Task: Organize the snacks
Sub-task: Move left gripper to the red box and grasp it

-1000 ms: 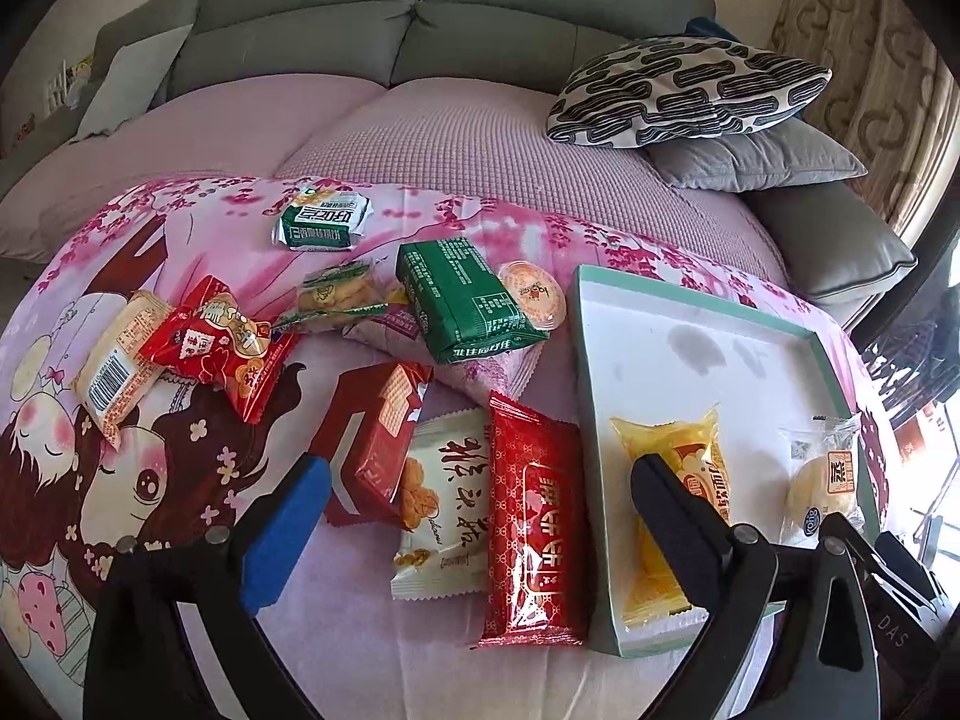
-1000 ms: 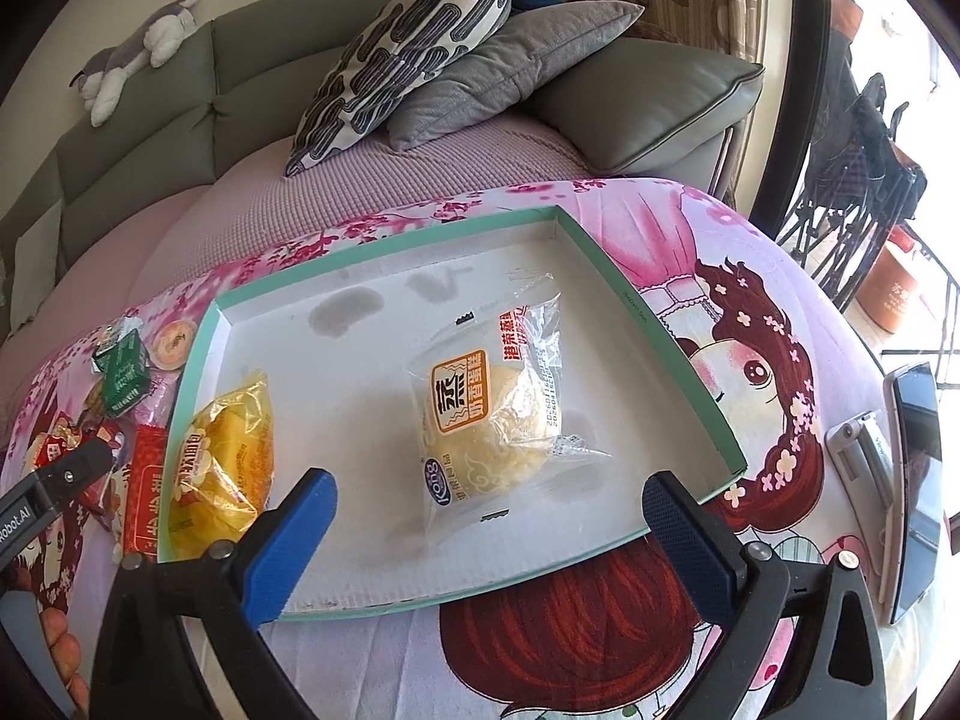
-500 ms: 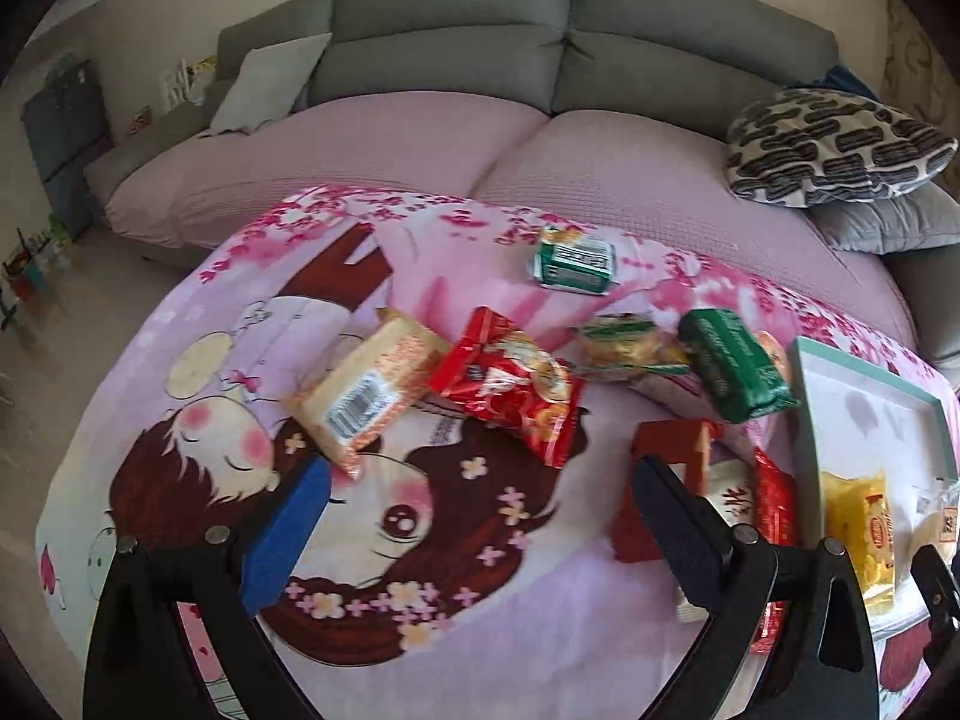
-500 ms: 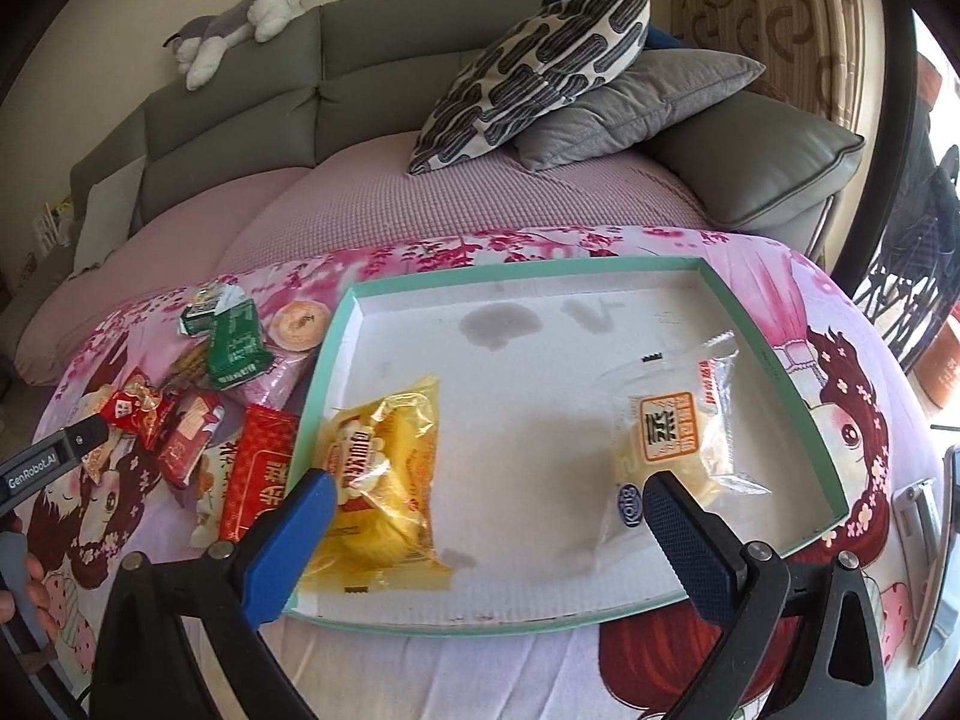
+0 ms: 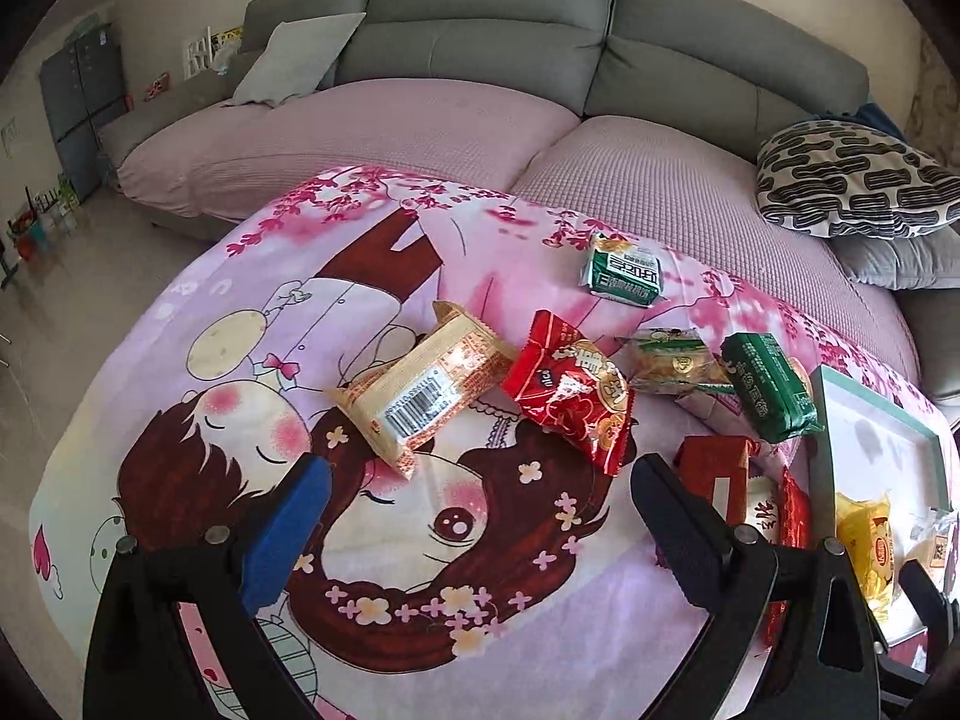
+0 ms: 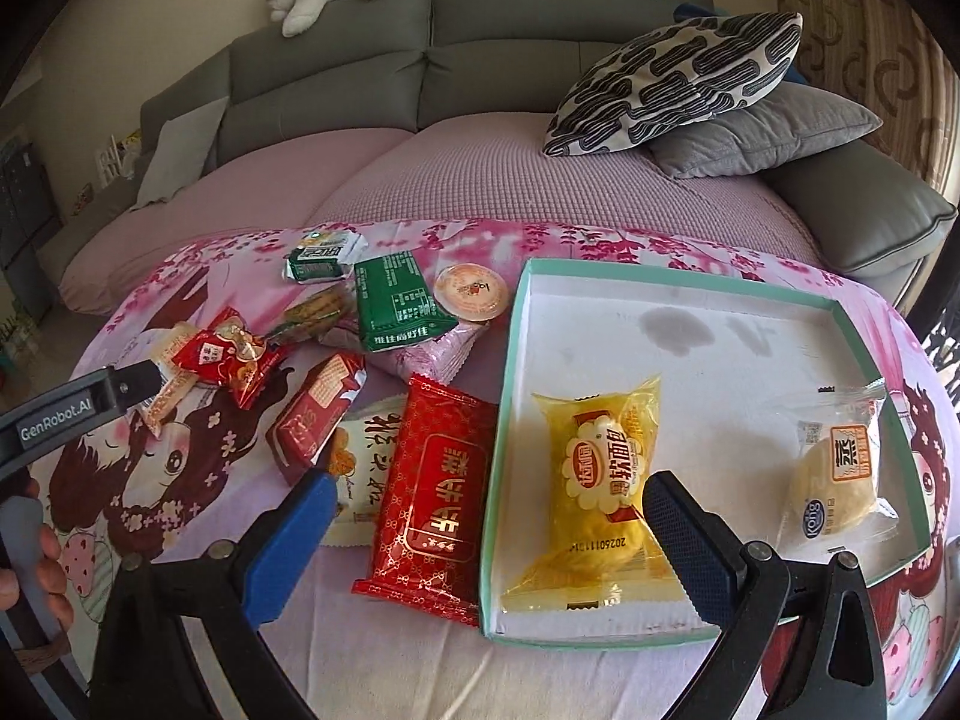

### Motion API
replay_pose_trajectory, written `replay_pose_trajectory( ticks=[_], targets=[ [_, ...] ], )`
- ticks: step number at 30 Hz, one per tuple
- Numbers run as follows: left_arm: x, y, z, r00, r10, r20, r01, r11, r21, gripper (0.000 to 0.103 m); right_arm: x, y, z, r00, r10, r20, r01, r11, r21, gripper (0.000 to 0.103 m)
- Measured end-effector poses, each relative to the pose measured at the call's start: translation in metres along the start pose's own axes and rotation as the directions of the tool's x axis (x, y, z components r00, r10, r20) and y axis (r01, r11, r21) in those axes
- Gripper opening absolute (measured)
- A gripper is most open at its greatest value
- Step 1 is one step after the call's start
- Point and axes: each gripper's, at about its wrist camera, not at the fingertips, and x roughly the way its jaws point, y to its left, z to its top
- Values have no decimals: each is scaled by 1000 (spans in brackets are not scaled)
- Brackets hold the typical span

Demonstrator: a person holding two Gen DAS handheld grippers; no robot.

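My left gripper [image 5: 480, 495] is open and empty above the pink cartoon cloth, just short of a tan biscuit pack [image 5: 420, 387] and a red snack bag [image 5: 573, 399]. My right gripper [image 6: 486, 510] is open and empty over a long red pack [image 6: 429, 501] and the left wall of the white tray [image 6: 690, 282]. The tray holds a yellow bread pack [image 6: 600, 480] and a clear bun pack [image 6: 840, 474]. Several snacks lie left of the tray: a green pack [image 6: 393, 303], a small green pack [image 6: 321, 258], a dark red box [image 6: 315, 414].
A grey sofa with pink cushions [image 5: 420, 126] runs behind the cloth. A patterned pillow [image 6: 672, 84] lies at the back right. A round jelly cup [image 6: 471, 291] sits by the tray's far left corner. The left tool's body [image 6: 78, 408] shows at the right view's left edge.
My left gripper has swung left, from the tray's edge to the tan pack and red bag. My right gripper has swung left from the bun toward the tray's left wall. Both stay open.
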Motion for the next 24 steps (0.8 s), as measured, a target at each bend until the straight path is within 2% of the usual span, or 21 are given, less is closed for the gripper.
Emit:
replay_pose_trajectory(
  ticks=[12,20,21,23,24],
  targets=[
    [28,-50,-2,987,-126,-102,136,987,89,100,16,0,3,998,-65,-11,65,998,11,103],
    [45,-75,-4,980,-144,-140,165,975,152,100,23,-6,4,996,-88,-30,89,996,18,103],
    [47,-77,-5,979,-148,-143,171,973,158,98,23,-7,4,995,-90,-32,91,996,17,103],
    [52,-82,-6,974,-167,-156,192,968,162,89,24,-7,4,995,-95,-36,96,995,15,103],
    [55,-83,-7,966,-193,-170,220,963,153,80,25,-7,4,995,-97,-37,97,995,14,103]
  ],
)
